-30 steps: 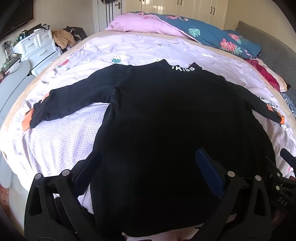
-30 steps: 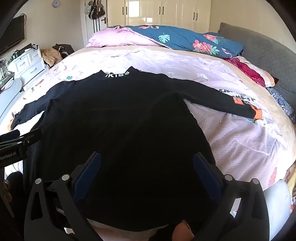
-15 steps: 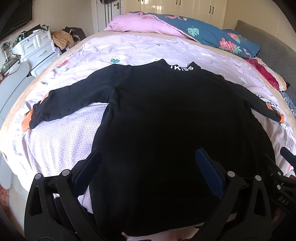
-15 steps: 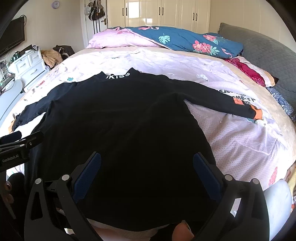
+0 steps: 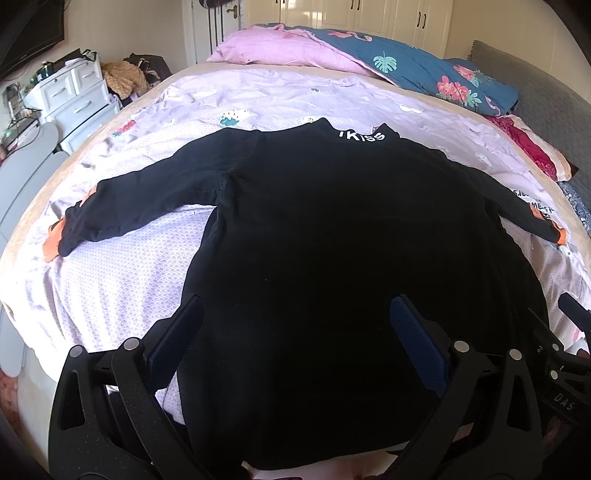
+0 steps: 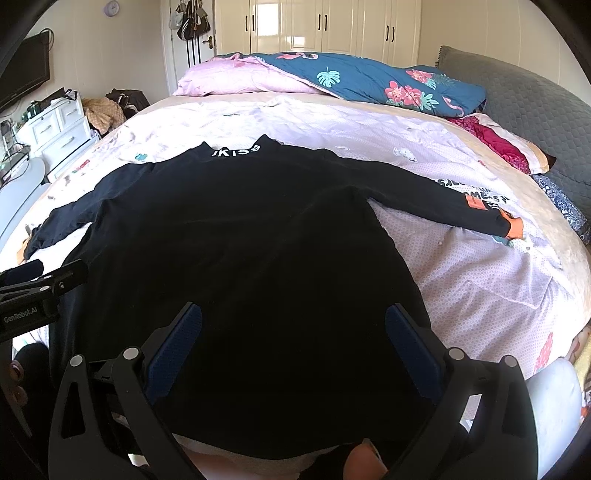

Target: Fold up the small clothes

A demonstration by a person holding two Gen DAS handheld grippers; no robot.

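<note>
Nearest the cameras, the left gripper (image 5: 295,325) and the right gripper (image 6: 293,332) both hang over the near hem of a black top (image 5: 332,240), each with its two blue-padded fingers spread wide and nothing between them. Whether the fingertips touch the cloth cannot be told. In the right wrist view the left gripper's body juts in at the left edge; in the left wrist view the right gripper's body shows at the right edge. The black top lies flat on the bed (image 6: 461,266), hem toward the near edge, collar toward the far side, with white lettering (image 6: 236,151) on the collar. Both long sleeves are stretched out sideways: the left sleeve (image 5: 140,199) reaches toward the left edge of the bed and the right sleeve (image 6: 443,199) toward the right, each ending in an orange cuff. Beyond the collar lies bare pale patterned sheet, then a pink pillow (image 6: 236,77) and a blue flowered quilt (image 6: 388,85) at the far end. A white chest of drawers (image 5: 77,96) stands far left, and white wardrobe doors (image 6: 317,26) line the back wall.
</note>
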